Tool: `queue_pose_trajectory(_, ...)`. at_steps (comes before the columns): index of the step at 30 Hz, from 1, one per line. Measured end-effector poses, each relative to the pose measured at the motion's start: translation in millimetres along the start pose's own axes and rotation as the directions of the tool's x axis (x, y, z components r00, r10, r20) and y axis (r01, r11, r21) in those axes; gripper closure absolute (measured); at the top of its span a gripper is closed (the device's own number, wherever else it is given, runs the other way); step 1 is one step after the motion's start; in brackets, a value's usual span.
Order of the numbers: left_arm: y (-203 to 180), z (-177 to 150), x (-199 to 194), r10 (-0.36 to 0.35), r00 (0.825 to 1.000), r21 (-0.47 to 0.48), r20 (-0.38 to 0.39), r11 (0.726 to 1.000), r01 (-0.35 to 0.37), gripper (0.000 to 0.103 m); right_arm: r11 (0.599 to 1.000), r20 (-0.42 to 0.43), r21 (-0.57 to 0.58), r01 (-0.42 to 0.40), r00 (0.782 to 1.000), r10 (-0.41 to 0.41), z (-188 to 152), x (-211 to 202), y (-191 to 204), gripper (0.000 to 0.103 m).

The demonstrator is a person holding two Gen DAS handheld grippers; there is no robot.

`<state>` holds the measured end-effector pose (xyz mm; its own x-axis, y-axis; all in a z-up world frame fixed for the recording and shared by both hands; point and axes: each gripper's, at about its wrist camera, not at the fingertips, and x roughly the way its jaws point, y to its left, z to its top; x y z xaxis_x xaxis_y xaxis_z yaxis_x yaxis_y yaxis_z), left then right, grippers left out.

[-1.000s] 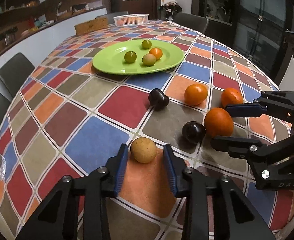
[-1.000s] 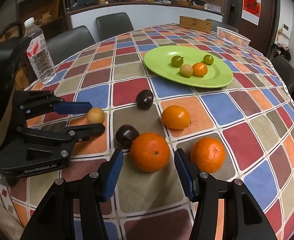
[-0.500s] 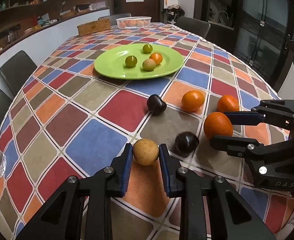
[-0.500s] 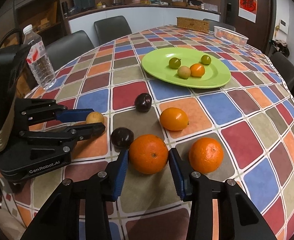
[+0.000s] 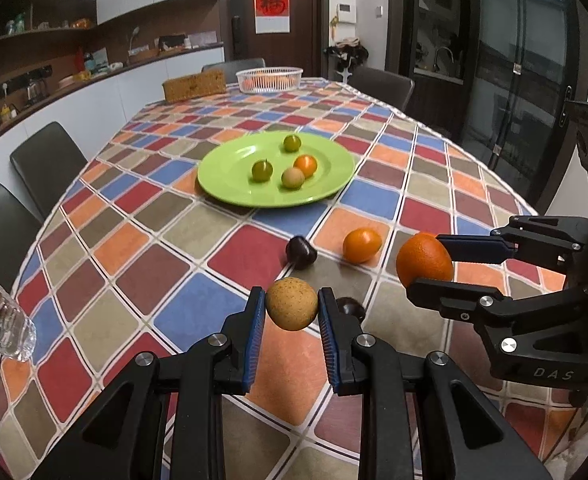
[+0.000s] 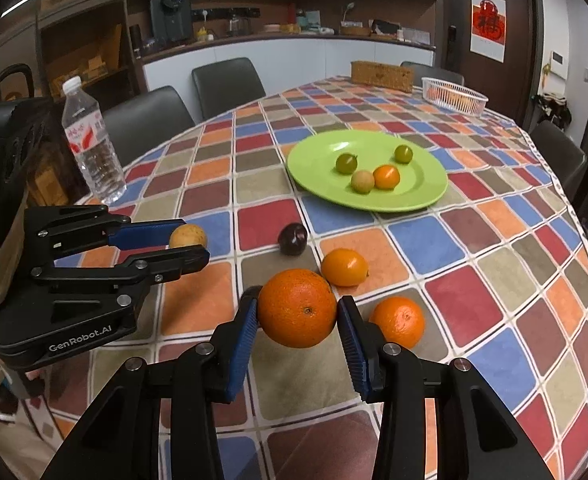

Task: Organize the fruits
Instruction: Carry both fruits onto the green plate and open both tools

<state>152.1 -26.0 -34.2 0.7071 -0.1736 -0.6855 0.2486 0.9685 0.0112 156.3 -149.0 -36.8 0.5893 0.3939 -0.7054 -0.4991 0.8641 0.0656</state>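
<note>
"GenRobot.AI" on left tongs (image 6: 191, 246); "DAS" on right tongs (image 5: 430, 264)

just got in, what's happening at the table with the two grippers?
A person is sorting fruit with a handheld gripper in each hand. The left gripper is clamped on a small tan fruit, the right gripper on a big orange; both fruits are lifted off the tablecloth. The green plate holds four small fruits. A dark plum, a small orange and another orange wait on the cloth.
</note>
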Motion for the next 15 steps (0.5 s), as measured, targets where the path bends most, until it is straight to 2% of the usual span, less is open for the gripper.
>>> queue_pose_trajectory(15,-9,35,-26,0.007,0.992,0.023,0.128,1.0,-0.01,0.076,0.999,0.143,0.034,0.024,0.989,-0.029,30,-33,-12,0.061)
